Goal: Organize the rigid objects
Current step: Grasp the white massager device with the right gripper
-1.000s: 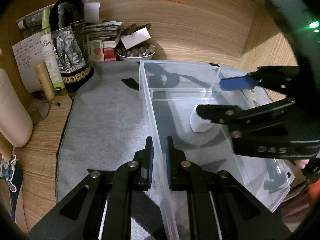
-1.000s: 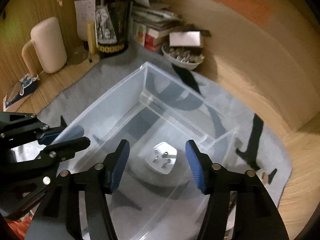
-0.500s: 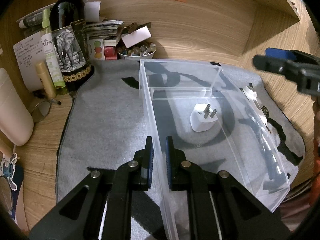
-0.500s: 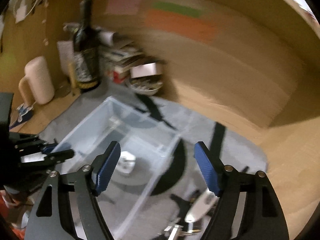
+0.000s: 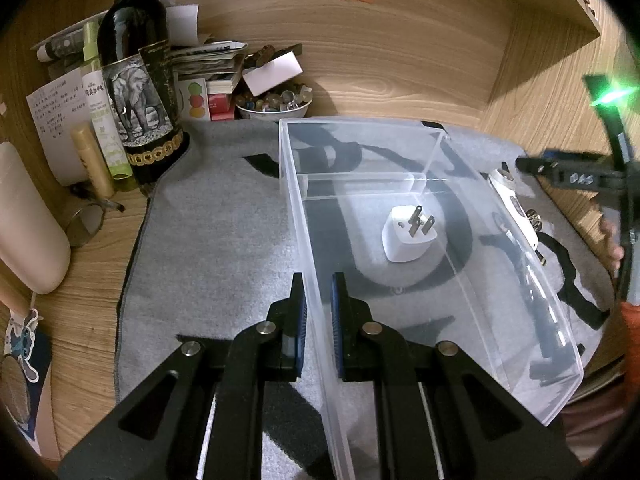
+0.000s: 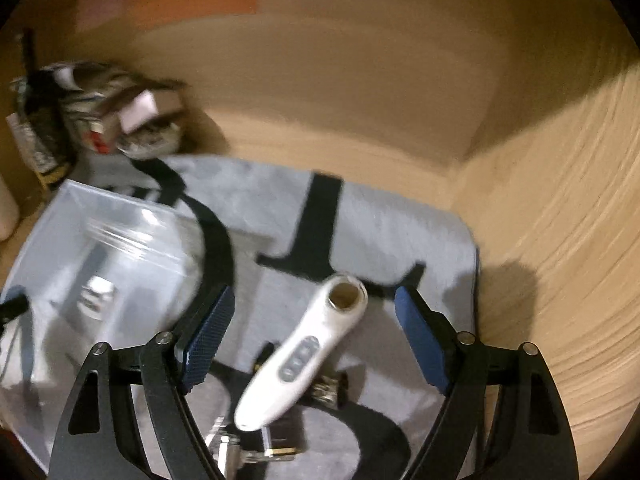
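Left wrist view close along the clear bin; right, above the mat; both sharing bin and mat.

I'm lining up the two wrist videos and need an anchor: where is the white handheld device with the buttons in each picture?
Left wrist: the white handheld device lies right of centre on the grey mat, just outside the clear bin's far long wall.
Right wrist: it lies low in the centre, between the open right gripper's fingers, untouched.
Shared landmark: the white plug adapter inside the bin.
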Motion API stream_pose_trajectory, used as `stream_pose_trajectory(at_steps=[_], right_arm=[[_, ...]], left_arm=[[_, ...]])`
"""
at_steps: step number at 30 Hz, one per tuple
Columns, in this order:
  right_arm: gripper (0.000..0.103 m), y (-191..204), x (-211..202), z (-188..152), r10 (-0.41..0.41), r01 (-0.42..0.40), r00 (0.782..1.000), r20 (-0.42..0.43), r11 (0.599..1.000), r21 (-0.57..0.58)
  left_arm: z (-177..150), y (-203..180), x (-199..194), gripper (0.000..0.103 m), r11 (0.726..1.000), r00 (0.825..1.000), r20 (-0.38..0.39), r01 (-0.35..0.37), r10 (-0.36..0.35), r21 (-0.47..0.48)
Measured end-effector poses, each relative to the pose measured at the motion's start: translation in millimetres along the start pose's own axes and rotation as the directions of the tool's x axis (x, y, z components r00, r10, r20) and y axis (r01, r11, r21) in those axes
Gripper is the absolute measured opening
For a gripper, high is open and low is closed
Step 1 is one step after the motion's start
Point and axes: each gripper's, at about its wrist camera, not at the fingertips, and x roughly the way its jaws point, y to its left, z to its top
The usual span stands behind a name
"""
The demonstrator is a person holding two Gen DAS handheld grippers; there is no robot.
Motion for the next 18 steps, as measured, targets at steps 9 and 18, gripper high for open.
stream_pose_trajectory(at_steps=[9, 18], right_arm=[[0.08, -19, 59, -23, 0.043, -0.027, 0.988, -0.149, 0.993, 0.112], [0.053, -21, 77, -32, 0.068, -0.04, 0.983, -0.173, 0.987, 0.157]], left_arm=[[0, -1, 0, 0.011, 1.0, 1.0, -0.004, -0.009, 0.009, 0.001], [0, 0, 0, 0.011, 1.0, 1.0, -0.004, -0.011, 0.011, 0.002]])
